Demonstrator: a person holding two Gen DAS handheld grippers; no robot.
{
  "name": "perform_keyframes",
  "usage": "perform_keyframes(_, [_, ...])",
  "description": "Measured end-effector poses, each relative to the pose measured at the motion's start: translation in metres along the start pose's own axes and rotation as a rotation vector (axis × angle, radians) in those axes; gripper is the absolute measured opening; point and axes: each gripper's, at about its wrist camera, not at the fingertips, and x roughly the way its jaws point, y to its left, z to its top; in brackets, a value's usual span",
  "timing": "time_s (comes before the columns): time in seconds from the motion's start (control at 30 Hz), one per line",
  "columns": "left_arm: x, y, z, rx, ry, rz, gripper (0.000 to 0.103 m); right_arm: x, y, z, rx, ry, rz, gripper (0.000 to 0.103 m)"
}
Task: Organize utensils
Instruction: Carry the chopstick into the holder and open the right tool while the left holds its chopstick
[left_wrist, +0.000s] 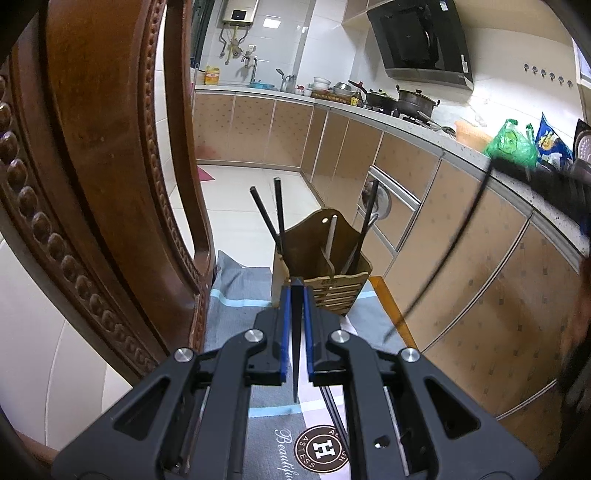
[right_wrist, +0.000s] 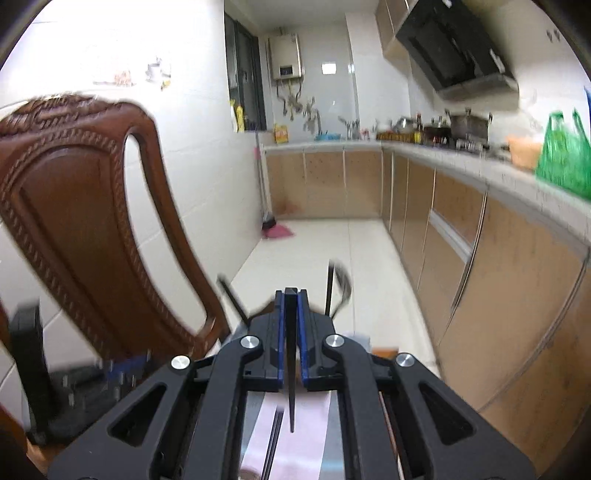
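A carved brown wooden chair (left_wrist: 92, 166) stands left of the cloth-covered surface (left_wrist: 236, 295). On that surface sits a tan wooden slatted utensil holder (left_wrist: 325, 266) with black chopsticks (left_wrist: 279, 214) leaning in its compartments. The left claw (left_wrist: 295, 291) and right claw (right_wrist: 291, 295) are each pinched narrowly on a black chopstick.

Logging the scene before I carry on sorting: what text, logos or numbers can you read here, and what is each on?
"H": centre of the round brown logo on the grey checked cloth.
"ASTES": ring of that logo; the remaining letters are cut off.
"Beautifu": white script beside it, cut off at the frame edge.
Tan slatted wooden utensil holder: engraved mark, too small to read.
Blue snack bag: print illegible.
Right wrist view: blurred, nothing legible.
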Motion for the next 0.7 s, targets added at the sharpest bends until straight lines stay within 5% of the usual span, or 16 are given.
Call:
perform_keyframes(0.3, [0.001, 0.007, 0.001, -0.017, -0.002, 0.005, 0.007, 0.063, -0.003, 0.057, 0.012, -0.056, -0.066, 0.007])
perform_keyframes(0.7, [0.01, 0.012, 0.001, -0.037, 0.013, 0.011, 0.007, 0.167, -0.028, 0.001, 0.077, 0.138, -0.105, 0.011])
